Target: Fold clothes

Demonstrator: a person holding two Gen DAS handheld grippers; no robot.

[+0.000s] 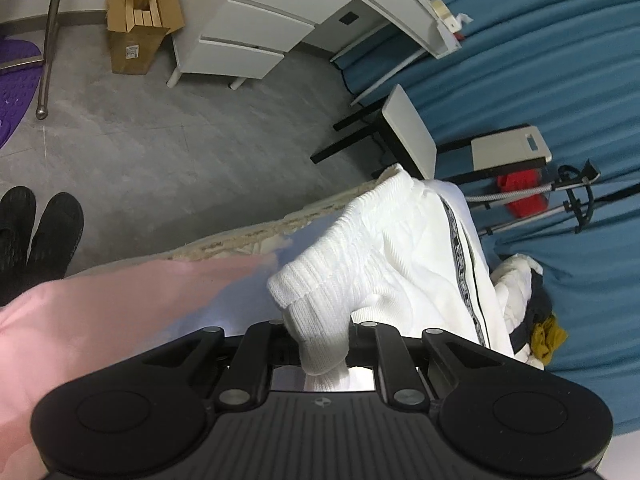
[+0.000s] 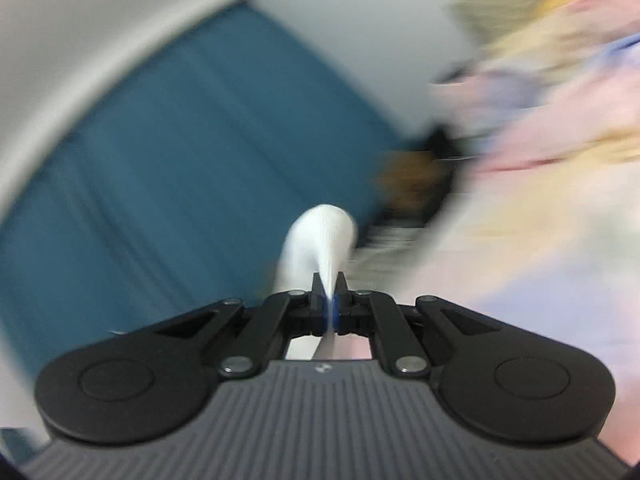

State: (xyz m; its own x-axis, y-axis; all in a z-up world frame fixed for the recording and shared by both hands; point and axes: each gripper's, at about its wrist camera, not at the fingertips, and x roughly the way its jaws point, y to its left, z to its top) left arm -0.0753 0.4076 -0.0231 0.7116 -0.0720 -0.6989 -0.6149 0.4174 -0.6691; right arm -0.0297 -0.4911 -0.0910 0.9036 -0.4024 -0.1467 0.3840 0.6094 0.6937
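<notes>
Sweater (image 1: pixel 360 256), white ribbed knit, is hanging lifted over the pink bedding (image 1: pixel 100 320); left gripper (image 1: pixel 320 344) and right gripper (image 2: pixel 330 292) are each clamping an edge. Inspector is advising level, taut spreading before laying down

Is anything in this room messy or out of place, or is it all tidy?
A few things. An open cardboard box sits on the floor beside the white drawer unit, flaps splayed. Past the white knit sweater held in the left gripper, more clothes lie in a crumpled heap. The right wrist view is too blurred to judge.
</notes>
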